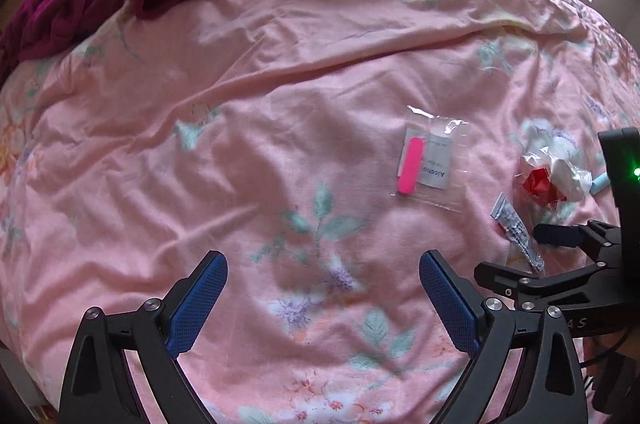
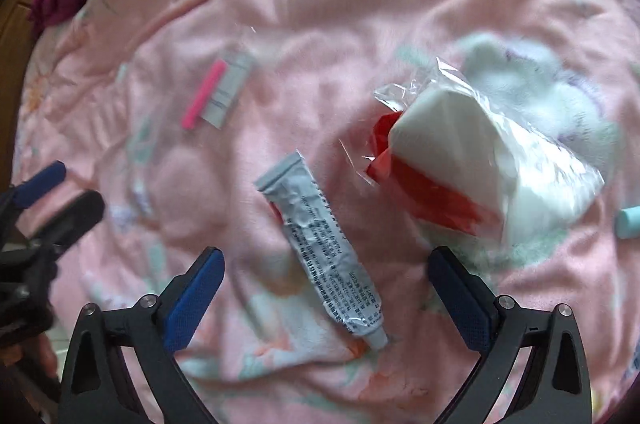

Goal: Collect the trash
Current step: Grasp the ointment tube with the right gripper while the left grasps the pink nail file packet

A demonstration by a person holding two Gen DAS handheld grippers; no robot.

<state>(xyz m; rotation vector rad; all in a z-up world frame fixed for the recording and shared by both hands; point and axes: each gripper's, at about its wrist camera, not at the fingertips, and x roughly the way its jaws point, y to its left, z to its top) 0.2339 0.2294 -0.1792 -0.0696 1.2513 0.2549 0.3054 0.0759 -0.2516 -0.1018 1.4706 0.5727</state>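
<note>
My left gripper (image 1: 323,298) hangs released over bare bed (image 1: 280,64), holding nothing. The clear packet (image 2: 218,92) lies left, the crumpled tube (image 2: 320,244) sits between my right gripper (image 2: 326,300) fingers, spread wide, the wrapped sponge (image 2: 480,176) beyond. I'm approaching; next, lower and clench across the tube.

A crumpled silver tube (image 2: 320,244) lies flat between the right gripper's (image 2: 326,288) spread fingers, cap nearest. Ahead right lies a clear bag (image 2: 492,176) of white-and-red stuff; ahead left, a pink-stick sachet (image 2: 218,90).
</note>
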